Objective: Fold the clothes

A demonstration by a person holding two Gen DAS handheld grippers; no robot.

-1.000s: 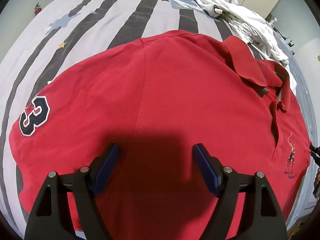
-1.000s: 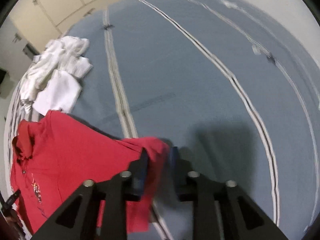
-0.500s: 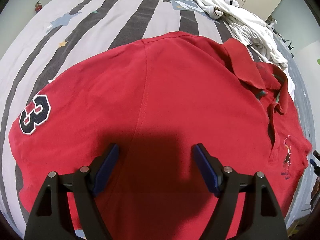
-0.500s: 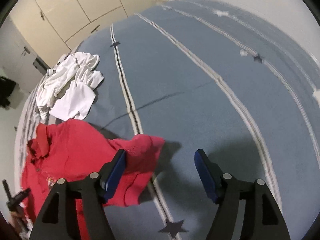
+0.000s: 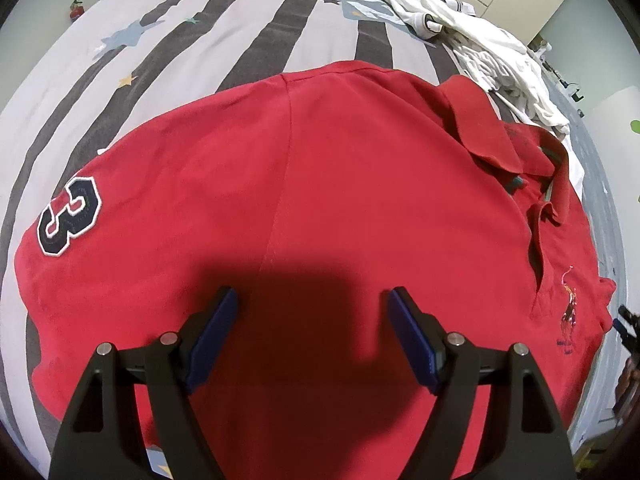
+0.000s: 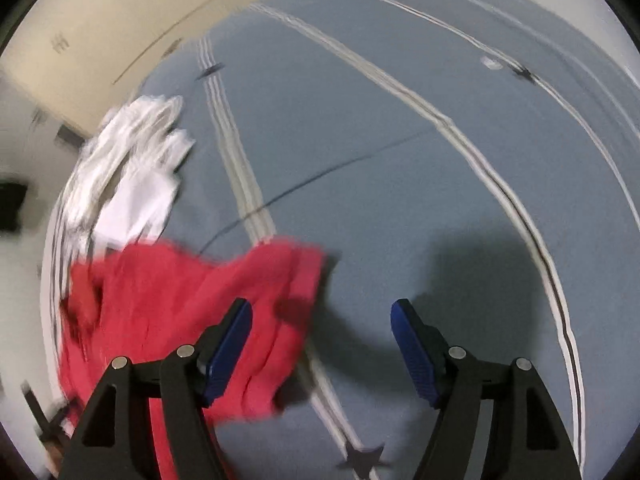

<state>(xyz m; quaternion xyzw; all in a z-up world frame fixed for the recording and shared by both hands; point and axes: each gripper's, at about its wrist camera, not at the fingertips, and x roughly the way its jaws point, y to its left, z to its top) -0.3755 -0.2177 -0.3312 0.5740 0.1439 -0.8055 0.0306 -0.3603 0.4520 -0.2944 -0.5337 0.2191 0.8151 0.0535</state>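
A red polo shirt (image 5: 320, 184) lies spread on the bed, with a dark number patch on its left sleeve (image 5: 70, 216) and its collar (image 5: 484, 128) at the upper right. My left gripper (image 5: 312, 304) hovers open above the shirt's body, nothing between its blue pads. In the blurred right wrist view the shirt's other sleeve (image 6: 280, 304) lies loose on the blue cover. My right gripper (image 6: 322, 316) stands open just above it, its left pad over the red cloth, holding nothing.
A heap of white clothes (image 5: 472, 36) lies beyond the collar, also in the right wrist view as white clothes (image 6: 132, 172). The bed cover is grey-striped (image 5: 224, 32) on one side and blue with white lines (image 6: 400, 184) on the other. Cupboard doors (image 6: 120, 28) stand behind.
My right gripper let go of the red sleeve, opened wide and drew back a little; the sleeve now lies on the blue cover. The left gripper stayed still and open.
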